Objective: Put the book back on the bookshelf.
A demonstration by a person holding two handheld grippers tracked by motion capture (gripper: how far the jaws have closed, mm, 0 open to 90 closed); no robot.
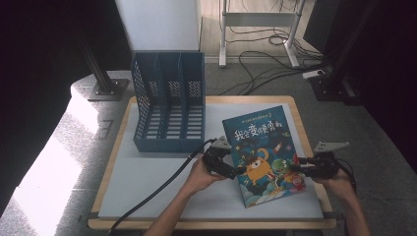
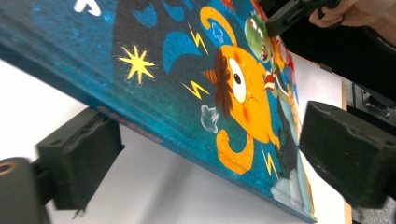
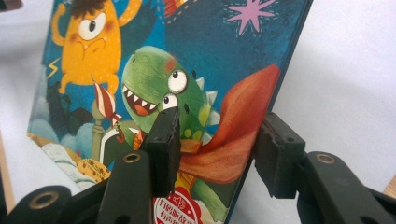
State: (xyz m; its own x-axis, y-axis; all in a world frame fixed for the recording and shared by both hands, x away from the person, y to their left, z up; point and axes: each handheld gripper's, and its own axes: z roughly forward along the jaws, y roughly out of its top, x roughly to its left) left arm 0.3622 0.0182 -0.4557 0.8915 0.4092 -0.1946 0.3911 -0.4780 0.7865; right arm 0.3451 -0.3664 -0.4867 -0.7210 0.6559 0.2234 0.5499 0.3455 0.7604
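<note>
Book: a children's picture book with a dark blue cover, an orange one-eyed monster and a green dinosaur was seen on the right half of the white table mat, just right of the blue file rack.
Hidden parts: the book's underside and back cover were concealed; in the left gripper view the top of the cover was cut off, and in the right gripper view its upper part was cut off as well. The small print on the red seal near the lower corner could not be read.
Orientation: the cover was turned face up, title at the far end, the long axis running from the near edge of the table away and slightly leftwards. The left gripper view showed the left edge raised off the mat, so the book was tilted.
Left gripper: the left gripper was placed at the book's left edge near the lower corner. Its jaws stood wide, one below the raised edge and one over the cover; whether the pads pressed on the book could not be told.
Right gripper: the right gripper was set at the right edge. One jaw lay on the dinosaur on the cover and the other sat behind the edge; the book was between them, but a firm grip could not be confirmed.
Surroundings: the mat was laid on a wooden table; cables were strewn on the floor beyond.
</note>
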